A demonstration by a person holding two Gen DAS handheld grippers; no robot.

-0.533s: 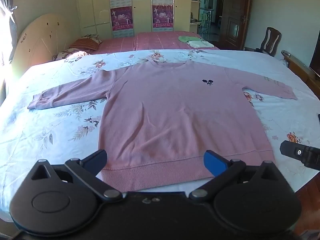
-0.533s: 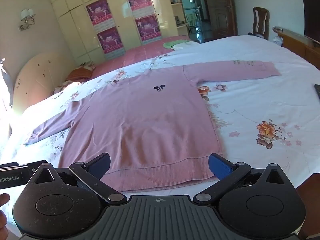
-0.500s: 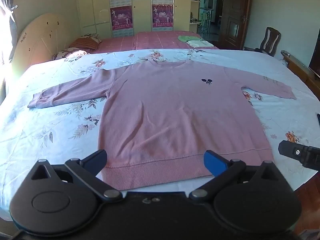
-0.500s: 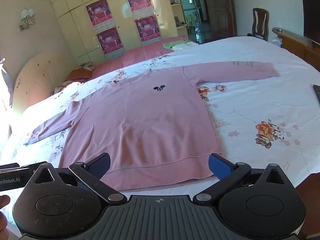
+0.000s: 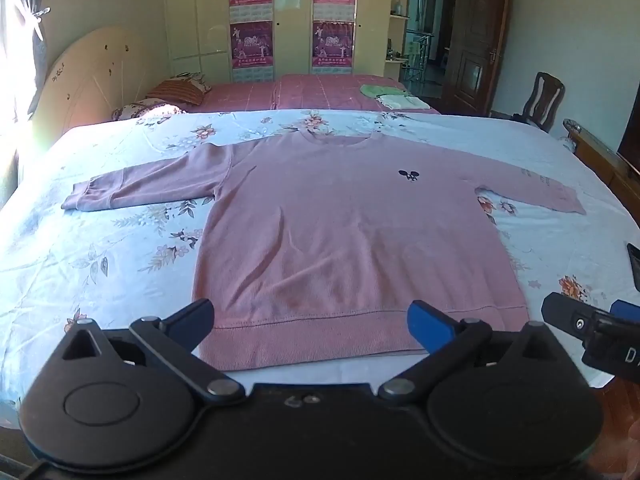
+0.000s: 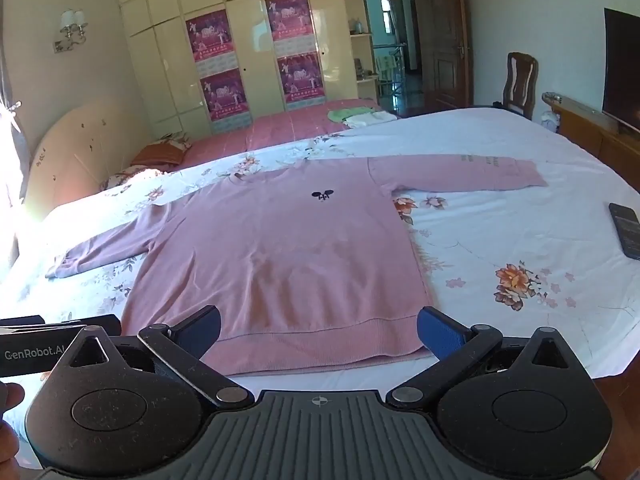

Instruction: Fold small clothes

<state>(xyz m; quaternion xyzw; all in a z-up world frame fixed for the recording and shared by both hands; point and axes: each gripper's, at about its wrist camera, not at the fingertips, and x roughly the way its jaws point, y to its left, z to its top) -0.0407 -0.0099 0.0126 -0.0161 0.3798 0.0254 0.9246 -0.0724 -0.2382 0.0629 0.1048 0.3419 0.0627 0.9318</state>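
Note:
A pink long-sleeved sweatshirt (image 5: 344, 232) (image 6: 280, 256) lies flat and face up on the floral bedsheet (image 5: 80, 264) (image 6: 520, 248), both sleeves spread out, hem toward me. A small dark logo (image 5: 409, 176) marks its chest. My left gripper (image 5: 310, 322) hovers open just before the hem, nothing between its blue pads. My right gripper (image 6: 320, 332) is open too, above the hem's right half and empty. Part of the right gripper shows at the right edge of the left wrist view, and the left gripper's body at the left edge of the right wrist view.
A dark phone (image 6: 626, 230) lies on the sheet at the right. Behind is a second bed with a pink cover (image 5: 312, 94) and folded green and white cloths (image 5: 386, 94). A wooden chair (image 6: 520, 84), a low cabinet with a TV (image 6: 622, 70) and a headboard (image 5: 84, 80) ring the bed.
Both views have barely shifted; the right gripper's tip sits slightly lower in the left wrist view. The sweatshirt has not moved.

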